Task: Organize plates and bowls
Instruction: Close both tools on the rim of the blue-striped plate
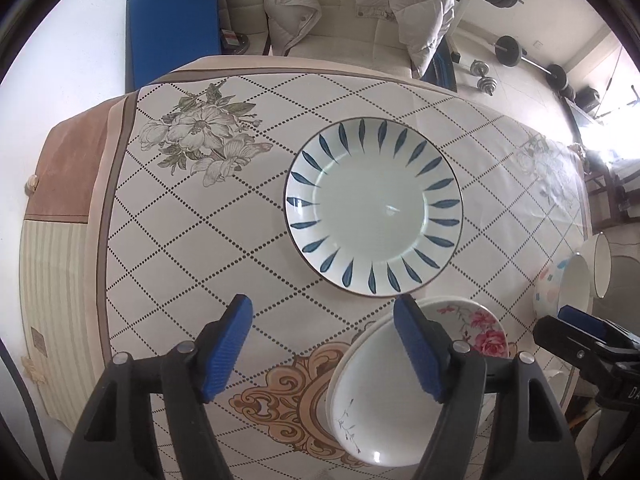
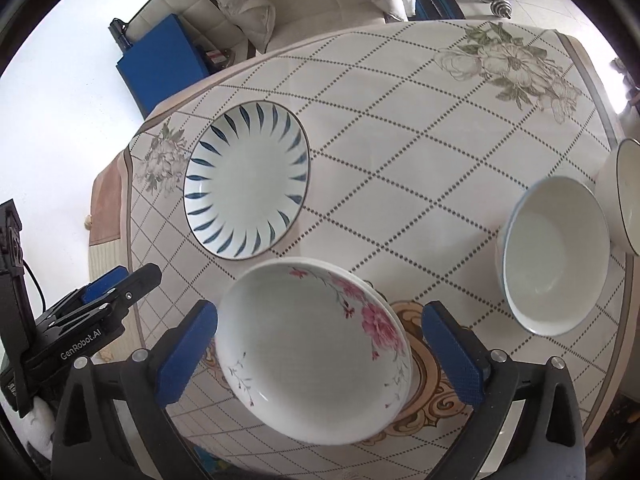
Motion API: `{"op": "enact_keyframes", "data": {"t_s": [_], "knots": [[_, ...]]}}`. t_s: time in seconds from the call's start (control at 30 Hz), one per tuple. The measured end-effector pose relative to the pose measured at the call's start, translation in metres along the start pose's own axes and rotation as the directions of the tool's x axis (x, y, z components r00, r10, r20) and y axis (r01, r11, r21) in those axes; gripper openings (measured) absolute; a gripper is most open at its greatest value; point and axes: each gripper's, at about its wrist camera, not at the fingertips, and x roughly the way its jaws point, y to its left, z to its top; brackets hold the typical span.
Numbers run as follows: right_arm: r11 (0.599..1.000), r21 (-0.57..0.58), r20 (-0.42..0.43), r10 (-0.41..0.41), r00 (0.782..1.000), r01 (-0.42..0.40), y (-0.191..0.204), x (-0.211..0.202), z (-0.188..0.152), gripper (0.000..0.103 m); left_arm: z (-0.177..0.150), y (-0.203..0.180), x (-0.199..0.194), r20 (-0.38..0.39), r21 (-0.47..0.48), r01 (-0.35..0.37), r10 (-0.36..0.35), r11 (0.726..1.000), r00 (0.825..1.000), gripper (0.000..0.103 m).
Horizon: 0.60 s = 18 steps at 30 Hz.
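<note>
Both claws are wide and hold nothing, the right claw [image 2: 318,354] over the pink flower plate [image 2: 316,350] stacked on a plate beneath, the left claw [image 1: 322,348] beside it, probably because that stack is done, and the blue leaf plate [image 1: 374,206] waits just beyond.

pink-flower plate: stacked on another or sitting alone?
Stacked. In the right wrist view a second white rim peeks out under the pink-flower plate; the left wrist view also shows two overlapping plates.

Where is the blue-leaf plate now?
The blue-leaf plate lies flat on the tablecloth, left of centre in the right wrist view, just beyond the pink-flower plates.
</note>
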Motion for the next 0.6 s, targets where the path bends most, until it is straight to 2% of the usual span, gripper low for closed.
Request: {"op": "enact_keyframes", "data": {"t_s": [0.2, 0.27, 0.37, 0.4, 0.53, 0.6], "knots": [[1.000, 0.017, -0.041, 0.007, 0.999, -0.006, 0.011, 0.019, 0.050, 0.103, 0.042, 0.024, 0.025, -0.055, -0.050, 0.040, -0.043, 0.998, 0.998, 0.071], [0.999, 0.034, -0.051, 0.008, 0.999, -0.007, 0.009, 0.031, 0.063, 0.103, 0.053, 0.030, 0.038, -0.077, -0.056, 0.070, -0.074, 0.996, 0.994, 0.066], [0.998, 0.055, -0.060, 0.020, 0.998, -0.017, 0.007, 0.051, 0.081, 0.096, 0.068, 0.035, 0.059, -0.117, -0.056, 0.096, -0.102, 0.994, 0.988, 0.046], [0.997, 0.068, -0.071, 0.029, 0.997, -0.024, 0.006, 0.058, 0.087, 0.090, 0.073, 0.036, 0.065, -0.131, -0.053, 0.099, -0.106, 0.994, 0.986, 0.042], [0.993, 0.104, -0.114, 0.063, 0.992, -0.051, 0.004, 0.087, 0.104, 0.072, 0.087, 0.035, 0.087, -0.169, -0.037, 0.118, -0.122, 0.992, 0.978, 0.038], [0.994, 0.101, -0.129, 0.065, 0.989, -0.053, 0.004, 0.098, 0.111, 0.069, 0.093, 0.033, 0.094, -0.178, -0.027, 0.123, -0.126, 0.992, 0.976, 0.035]]}}
